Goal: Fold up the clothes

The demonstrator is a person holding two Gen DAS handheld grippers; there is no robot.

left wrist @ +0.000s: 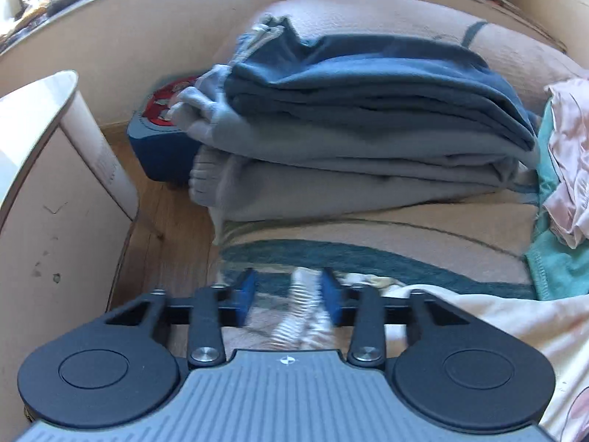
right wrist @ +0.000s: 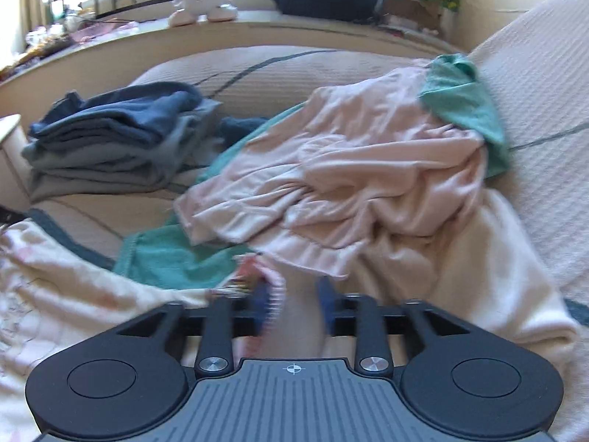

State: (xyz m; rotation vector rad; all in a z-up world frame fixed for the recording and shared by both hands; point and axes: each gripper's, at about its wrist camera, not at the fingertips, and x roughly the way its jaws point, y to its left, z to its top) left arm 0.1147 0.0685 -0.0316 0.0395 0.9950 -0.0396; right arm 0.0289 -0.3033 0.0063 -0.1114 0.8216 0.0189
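Observation:
A cream garment (left wrist: pixel 508 316) lies on the bed in front of both grippers; it also shows in the right wrist view (right wrist: pixel 441 276). My left gripper (left wrist: pixel 291 294) has its blue fingers apart, with a ribbed cuff of cloth (left wrist: pixel 305 309) lying between them. My right gripper (right wrist: pixel 294 294) has its fingers apart over the cream garment, with a pink ribbed edge (right wrist: pixel 272 287) at the left finger. A stack of folded blue and grey clothes (left wrist: pixel 368 129) sits on the bed ahead, also seen in the right wrist view (right wrist: pixel 110 140). A loose pink garment (right wrist: pixel 349 169) lies over a teal one (right wrist: pixel 176 254).
The bed has a beige cover with dark stripes (right wrist: pixel 533 84). A white nightstand (left wrist: pixel 48 191) stands to the left on a wooden floor (left wrist: pixel 162 221). A blue and red box (left wrist: pixel 158 136) sits by the bed. A window sill with a white figure (right wrist: pixel 200 3) runs along the back.

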